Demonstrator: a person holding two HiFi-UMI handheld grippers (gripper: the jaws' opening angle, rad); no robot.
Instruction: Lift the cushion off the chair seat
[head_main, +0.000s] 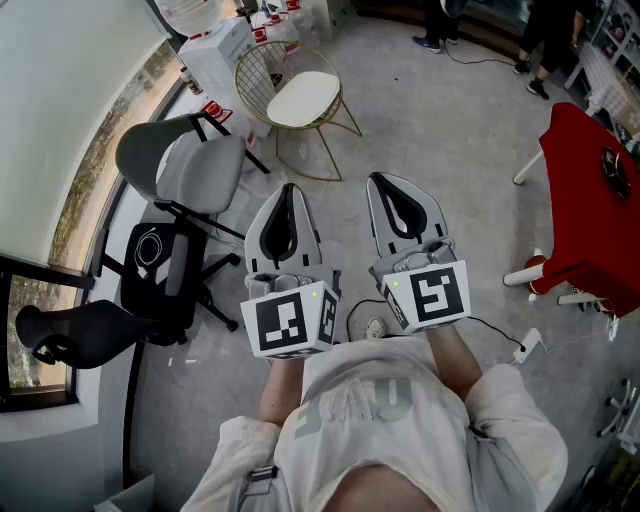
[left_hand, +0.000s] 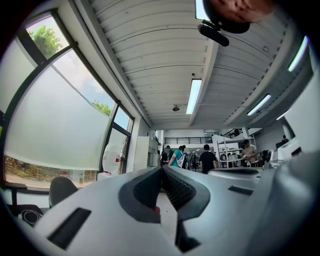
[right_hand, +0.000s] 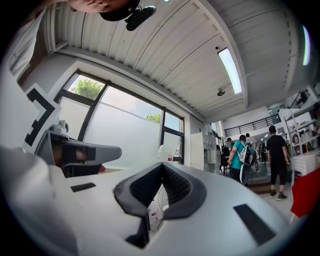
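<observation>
**A:** Cushion (head_main: 300, 97) position at that moment?

**B:** Grippers first. The left gripper (head_main: 290, 190) had its jaws closed together with nothing between them. The right gripper (head_main: 378, 180) was in the same condition, tips meeting and empty. The person held both side by side, roughly level and well apart from the cushion.

**A:** And beyond them?

**B:** The white cushion lay flat on the seat of the gold wire chair (head_main: 255, 70), ahead of the grippers and slightly left. A grey office chair (head_main: 185, 160) stood nearer, on the left. A red table (head_main: 585, 190) stood on the right.
</observation>
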